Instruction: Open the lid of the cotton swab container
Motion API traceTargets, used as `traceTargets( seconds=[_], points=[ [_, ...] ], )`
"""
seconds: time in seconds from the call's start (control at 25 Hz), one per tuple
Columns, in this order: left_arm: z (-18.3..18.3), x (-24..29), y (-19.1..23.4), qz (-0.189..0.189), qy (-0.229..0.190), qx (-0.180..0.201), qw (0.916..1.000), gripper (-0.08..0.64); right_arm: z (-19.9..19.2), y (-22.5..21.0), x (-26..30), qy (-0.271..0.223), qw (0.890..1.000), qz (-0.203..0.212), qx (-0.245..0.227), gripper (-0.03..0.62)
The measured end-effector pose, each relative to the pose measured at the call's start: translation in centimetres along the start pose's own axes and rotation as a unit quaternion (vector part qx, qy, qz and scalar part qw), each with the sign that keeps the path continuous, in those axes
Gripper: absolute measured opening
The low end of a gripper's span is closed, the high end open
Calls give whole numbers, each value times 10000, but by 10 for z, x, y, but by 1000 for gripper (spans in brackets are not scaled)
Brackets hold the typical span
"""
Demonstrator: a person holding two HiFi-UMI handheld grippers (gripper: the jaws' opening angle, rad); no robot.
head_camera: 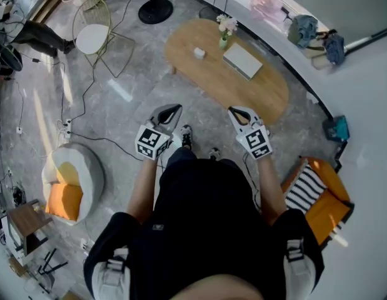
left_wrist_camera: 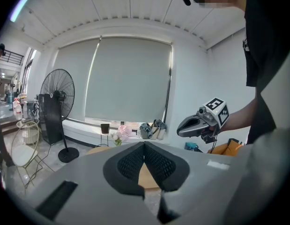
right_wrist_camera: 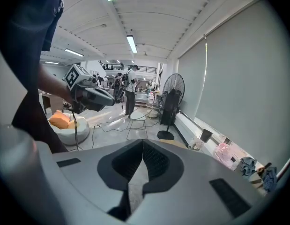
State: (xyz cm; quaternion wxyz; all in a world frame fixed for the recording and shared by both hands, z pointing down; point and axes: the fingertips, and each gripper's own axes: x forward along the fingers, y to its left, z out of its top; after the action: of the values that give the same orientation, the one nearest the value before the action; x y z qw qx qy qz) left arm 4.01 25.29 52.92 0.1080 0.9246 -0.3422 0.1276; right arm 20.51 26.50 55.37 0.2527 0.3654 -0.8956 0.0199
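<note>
On table, tiny indistinct box

Left gripper and right gripper out front, side by side over grey floor, short of oval wooden table. On table: small white container, flower vase, flat white pad. Beanbag off left.

I am holding the left gripper and the right gripper out ahead of my torso, side by side and well apart, both pointing forward and tilting slightly downward. Both pairs of jaws are pressing together with nothing between them, as each gripper view is showing. My left forearm and right forearm are reaching forward, and the marker cubes are facing up toward my head.
</note>
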Motion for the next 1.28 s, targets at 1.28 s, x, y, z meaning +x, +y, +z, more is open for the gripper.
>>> traceTargets(
  seconds=[1.28],
  points=[
    [29, 66, 135, -933, 40, 150, 9955, 0, 32, -29, 115, 722, 9970, -264, 33, -3]
  ],
)
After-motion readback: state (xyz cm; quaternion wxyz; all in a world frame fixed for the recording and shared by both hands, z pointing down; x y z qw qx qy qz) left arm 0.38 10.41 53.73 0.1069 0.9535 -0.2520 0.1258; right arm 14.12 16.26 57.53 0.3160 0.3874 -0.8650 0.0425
